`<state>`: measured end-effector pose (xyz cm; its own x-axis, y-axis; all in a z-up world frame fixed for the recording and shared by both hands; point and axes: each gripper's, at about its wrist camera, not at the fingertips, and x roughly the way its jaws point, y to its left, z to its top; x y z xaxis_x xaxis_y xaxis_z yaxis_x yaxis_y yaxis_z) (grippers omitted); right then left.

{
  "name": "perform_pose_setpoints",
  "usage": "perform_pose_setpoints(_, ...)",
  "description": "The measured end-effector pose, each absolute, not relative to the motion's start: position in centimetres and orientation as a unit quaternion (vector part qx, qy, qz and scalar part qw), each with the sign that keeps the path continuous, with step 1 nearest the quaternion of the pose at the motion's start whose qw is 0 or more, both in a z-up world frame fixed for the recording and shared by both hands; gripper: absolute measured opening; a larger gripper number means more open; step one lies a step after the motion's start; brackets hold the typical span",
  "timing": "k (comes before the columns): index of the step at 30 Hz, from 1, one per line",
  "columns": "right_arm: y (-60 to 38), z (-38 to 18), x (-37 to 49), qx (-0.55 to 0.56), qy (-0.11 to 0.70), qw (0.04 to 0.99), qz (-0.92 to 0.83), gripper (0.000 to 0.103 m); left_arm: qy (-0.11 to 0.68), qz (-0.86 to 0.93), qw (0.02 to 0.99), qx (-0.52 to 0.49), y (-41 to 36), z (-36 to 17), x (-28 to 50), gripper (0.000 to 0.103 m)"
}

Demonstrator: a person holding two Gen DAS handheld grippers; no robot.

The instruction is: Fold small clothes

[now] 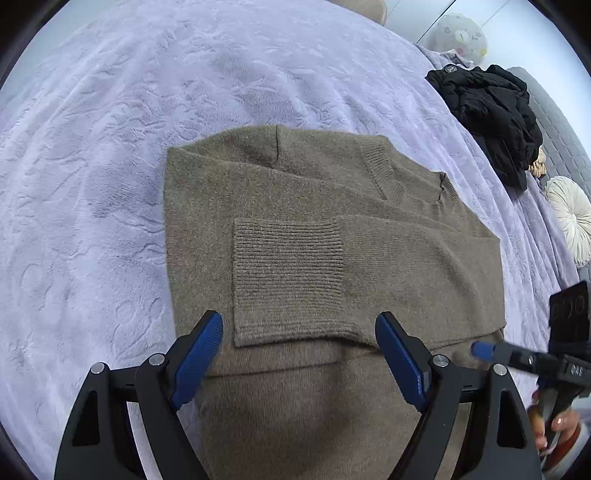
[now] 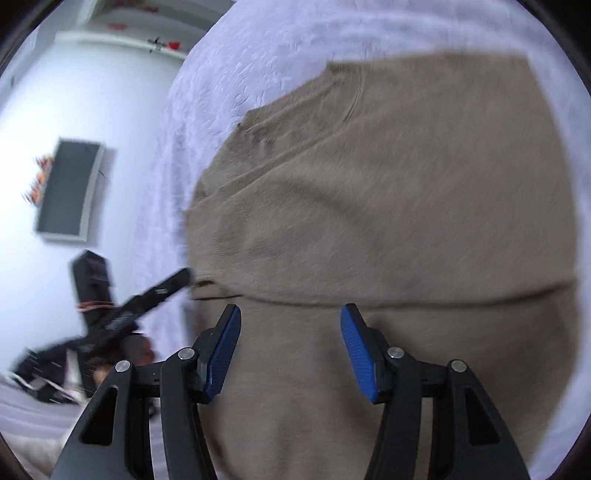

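Observation:
A brown knit sweater [image 1: 295, 206] lies flat on a lavender blanket [image 1: 92, 184], with both sleeves folded across its body; a ribbed cuff [image 1: 288, 280] lies on top in the middle. My left gripper [image 1: 299, 332] is open and empty, hovering just above the sweater near the cuff. My right gripper [image 2: 291, 325] is open and empty above the sweater [image 2: 388, 206] too. The right gripper's blue tip also shows in the left wrist view [image 1: 480, 349] at the sweater's right edge. The left gripper shows blurred at the left of the right wrist view [image 2: 159, 291].
A black jacket [image 1: 491, 114] lies heaped at the blanket's far right. A cream round cushion [image 1: 570, 218] and a pale patterned pillow [image 1: 461, 35] lie beyond it. The right wrist view is motion-blurred and shows a white wall with a dark panel [image 2: 70, 188].

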<state>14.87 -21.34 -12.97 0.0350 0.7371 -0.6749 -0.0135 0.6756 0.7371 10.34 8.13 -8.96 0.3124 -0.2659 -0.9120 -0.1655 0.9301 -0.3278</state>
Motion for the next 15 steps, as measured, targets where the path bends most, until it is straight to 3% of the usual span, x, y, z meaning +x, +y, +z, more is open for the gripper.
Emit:
perform_pose_setpoints(2, -20.5, -13.7, 14.5, 0.332, 0.633, 0.633, 0.298, 0.060, 0.589, -0.041, 0.784, -0.190, 8.1, -9.3, 10.7, 0.076)
perform_pose_setpoints(5, -16.8, -15.9, 14.3, 0.403, 0.636, 0.587, 0.298, 0.060, 0.601, -0.047, 0.774, -0.193, 8.1, -9.9, 11.2, 0.074)
perform_pose_setpoints(8, -15.4, -17.4, 14.1, 0.439, 0.639, 0.570, 0.272, 0.057, 0.610, -0.043, 0.766, -0.200, 8.5, -10.6, 11.5, 0.056)
perform_pose_setpoints(9, -15.0, -17.7, 14.2, 0.446, 0.635, 0.572, 0.265, 0.046, 0.609, -0.044, 0.765, -0.204, 8.7, -10.7, 11.5, 0.051)
perform_pose_setpoints(10, -14.8, -17.9, 14.3, 0.453, 0.633, 0.571, 0.262, 0.039, 0.609, -0.048, 0.763, -0.211, 8.9, -10.8, 11.5, 0.038)
perform_pose_setpoints(11, -14.8, -18.0, 14.3, 0.463, 0.631, 0.568, 0.256, 0.021, 0.610, -0.055, 0.760, -0.219, 9.1, -10.9, 11.5, 0.030)
perform_pose_setpoints(12, -14.9, -18.1, 14.4, 0.469, 0.630, 0.566, 0.250, 0.008, 0.609, -0.058, 0.758, -0.226, 9.2, -10.8, 11.4, 0.030)
perform_pose_setpoints(15, -14.8, -17.3, 14.7, 0.468, 0.626, 0.571, 0.250, 0.007, 0.597, -0.063, 0.770, -0.217, 9.0, -9.6, 10.9, 0.030)
